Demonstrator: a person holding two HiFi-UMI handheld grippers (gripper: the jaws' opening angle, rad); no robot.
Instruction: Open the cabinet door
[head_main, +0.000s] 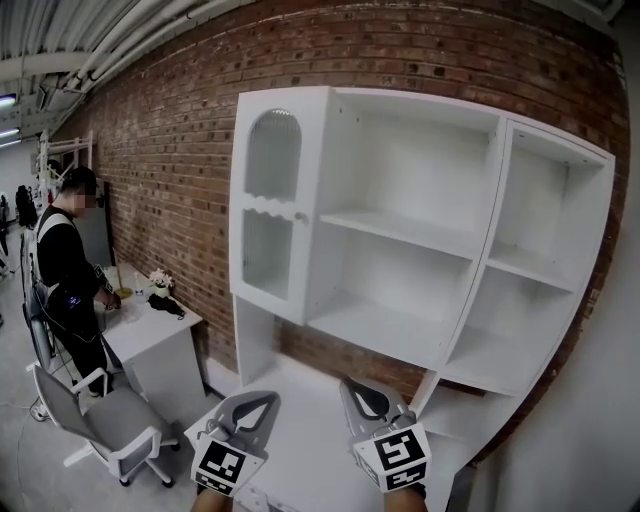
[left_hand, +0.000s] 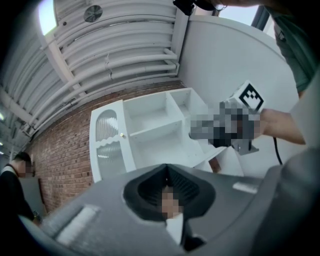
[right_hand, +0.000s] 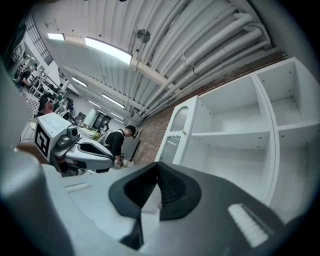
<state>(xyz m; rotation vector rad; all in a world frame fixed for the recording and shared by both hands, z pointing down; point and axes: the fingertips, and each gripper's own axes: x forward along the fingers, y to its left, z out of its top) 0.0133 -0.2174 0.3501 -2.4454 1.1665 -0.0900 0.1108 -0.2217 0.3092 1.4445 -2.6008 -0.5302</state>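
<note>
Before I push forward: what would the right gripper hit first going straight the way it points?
Likely the cabinet door, near its left edge; nothing shows in between, though depth is unclear.

Head view faces the cabinet (head_main: 400, 235) from well back; both gripper views tilt up at it.

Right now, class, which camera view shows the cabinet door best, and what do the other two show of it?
The head view: the whole cabinet door shows, with its arched panel and knob. The left gripper view shows it smaller and tilted; the right gripper view shows it small, narrow and at an angle.
</note>
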